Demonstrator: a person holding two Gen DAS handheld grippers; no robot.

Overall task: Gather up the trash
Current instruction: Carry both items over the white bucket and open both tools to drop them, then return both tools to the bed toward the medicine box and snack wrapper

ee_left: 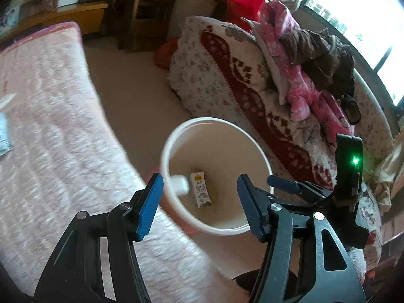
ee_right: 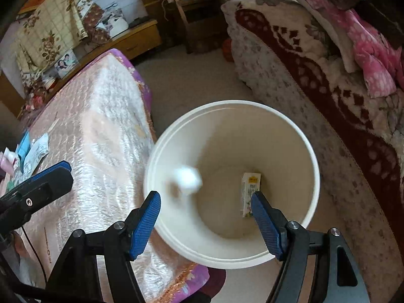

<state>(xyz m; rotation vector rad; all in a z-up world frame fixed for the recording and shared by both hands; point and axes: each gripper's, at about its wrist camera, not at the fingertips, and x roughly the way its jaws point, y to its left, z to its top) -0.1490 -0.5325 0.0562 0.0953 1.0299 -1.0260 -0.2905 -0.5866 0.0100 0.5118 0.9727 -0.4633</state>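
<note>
A white bin (ee_left: 255, 149) (ee_right: 310, 156) stands on the floor between a pink-covered bed and a sofa. A small carton (ee_left: 201, 189) (ee_right: 248, 192) lies on its bottom. A blurred white piece of trash (ee_left: 179, 185) (ee_right: 188, 180) is in the air inside the bin's mouth. My left gripper (ee_left: 199, 203) is open and empty above the bin's near rim. My right gripper (ee_right: 205, 223) is open and empty right over the bin; it also shows in the left wrist view (ee_left: 285, 184). More wrappers (ee_right: 32, 152) lie on the bed at the left.
The pink quilted bed (ee_left: 50, 126) (ee_right: 101, 131) fills the left. A sofa with a patterned blanket and piled clothes (ee_left: 252, 80) (ee_right: 328, 63) fills the right. A wooden chair (ee_right: 192, 7) and a low cabinet (ee_right: 131, 38) stand at the back.
</note>
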